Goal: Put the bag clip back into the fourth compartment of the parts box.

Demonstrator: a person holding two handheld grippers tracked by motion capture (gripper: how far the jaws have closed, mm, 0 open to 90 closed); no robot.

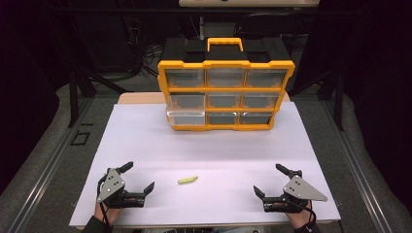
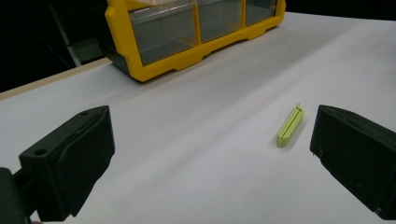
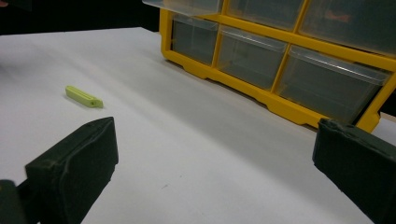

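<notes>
A small yellow-green clip [image 1: 187, 180] lies flat on the white table top [image 1: 209, 145], near the front middle. In the left gripper view the clip [image 2: 290, 125] lies just ahead of the right jaw. My left gripper [image 1: 138, 177] rests at the front left, open, nothing between its jaws. My right gripper [image 1: 270, 180] rests at the front right, open and empty too. In the right gripper view the clip [image 3: 84, 96] lies far off to the left. A yellow and black organizer box [image 1: 225, 85] with clear drawers stands at the back of the table.
The lowest left drawer [image 1: 186, 116] of the organizer stands pulled out a little. Dark floor and frame legs [image 1: 73, 92] surround the table. The table's front edge [image 1: 204, 224] runs just behind both hands.
</notes>
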